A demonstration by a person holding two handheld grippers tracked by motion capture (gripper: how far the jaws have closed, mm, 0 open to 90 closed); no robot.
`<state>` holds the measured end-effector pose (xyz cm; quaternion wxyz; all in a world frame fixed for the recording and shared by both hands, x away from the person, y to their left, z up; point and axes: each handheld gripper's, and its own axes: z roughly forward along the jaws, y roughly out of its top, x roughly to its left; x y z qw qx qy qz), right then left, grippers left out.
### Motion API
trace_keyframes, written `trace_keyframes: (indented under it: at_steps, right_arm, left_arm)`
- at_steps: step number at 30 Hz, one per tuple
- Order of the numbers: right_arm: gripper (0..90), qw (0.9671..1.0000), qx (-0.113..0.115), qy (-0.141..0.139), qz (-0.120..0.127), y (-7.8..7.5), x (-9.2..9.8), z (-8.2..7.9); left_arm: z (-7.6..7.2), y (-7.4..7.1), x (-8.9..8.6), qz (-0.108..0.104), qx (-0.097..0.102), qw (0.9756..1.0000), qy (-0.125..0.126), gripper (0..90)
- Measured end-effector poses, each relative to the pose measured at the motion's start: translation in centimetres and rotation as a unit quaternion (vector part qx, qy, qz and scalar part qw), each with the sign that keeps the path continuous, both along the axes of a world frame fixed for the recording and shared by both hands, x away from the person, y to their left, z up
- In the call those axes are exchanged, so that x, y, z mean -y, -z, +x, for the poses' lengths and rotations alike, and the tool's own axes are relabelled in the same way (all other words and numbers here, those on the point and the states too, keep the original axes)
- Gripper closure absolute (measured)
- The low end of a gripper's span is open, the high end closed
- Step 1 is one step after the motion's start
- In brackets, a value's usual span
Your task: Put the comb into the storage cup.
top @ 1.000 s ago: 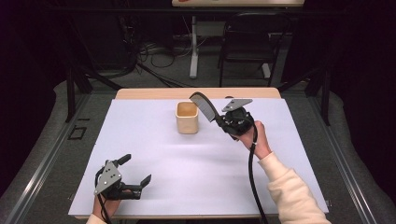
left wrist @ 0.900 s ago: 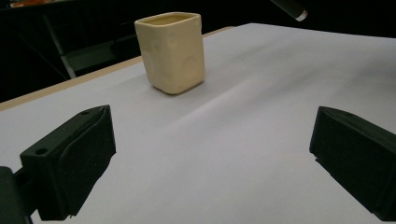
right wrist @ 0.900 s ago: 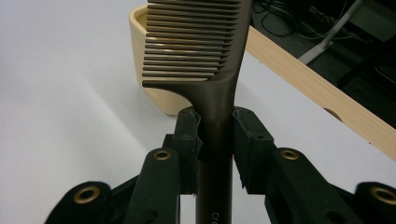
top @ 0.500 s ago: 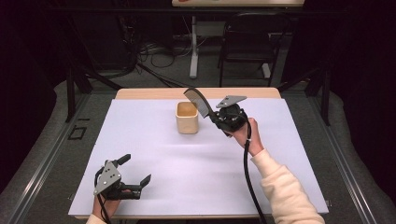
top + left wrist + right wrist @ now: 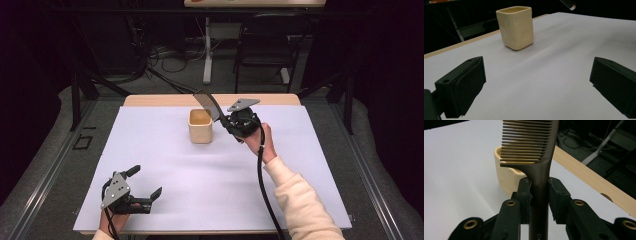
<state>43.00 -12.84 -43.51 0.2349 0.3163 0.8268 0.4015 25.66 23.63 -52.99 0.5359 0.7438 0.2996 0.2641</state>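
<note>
White sheet [image 5: 215, 170] over a wooden table [image 5: 150, 100], dark room with cables and a chair [image 5: 265, 47] behind, left gripper [image 5: 142, 187] low, jaws wide apart on nothing, right gripper [image 5: 539, 192] clamped on a dark comb [image 5: 534, 142], raised just beside the cream cup [image 5: 200, 126].

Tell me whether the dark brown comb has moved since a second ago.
Yes. The dark brown comb, clamped in the right gripper, has shifted left, its toothed end now over the square cream cup.

We can read just one bit of lettering: "Cre", cut off at the frame's edge, printed on the comb [image 5: 539, 195] handle.
</note>
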Motion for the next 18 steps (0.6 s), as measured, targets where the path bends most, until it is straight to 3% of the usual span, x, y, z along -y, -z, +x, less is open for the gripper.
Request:
trace_keyframes:
  at_steps: [18]
  right_arm:
    - [72.4, 0.9998, 0.015, 0.004, 0.013, -0.37, -0.91, 0.92]
  left_arm:
    - [0.00, 0.01, 0.00, -0.001, -0.001, 1.0000, 0.002, 0.3]
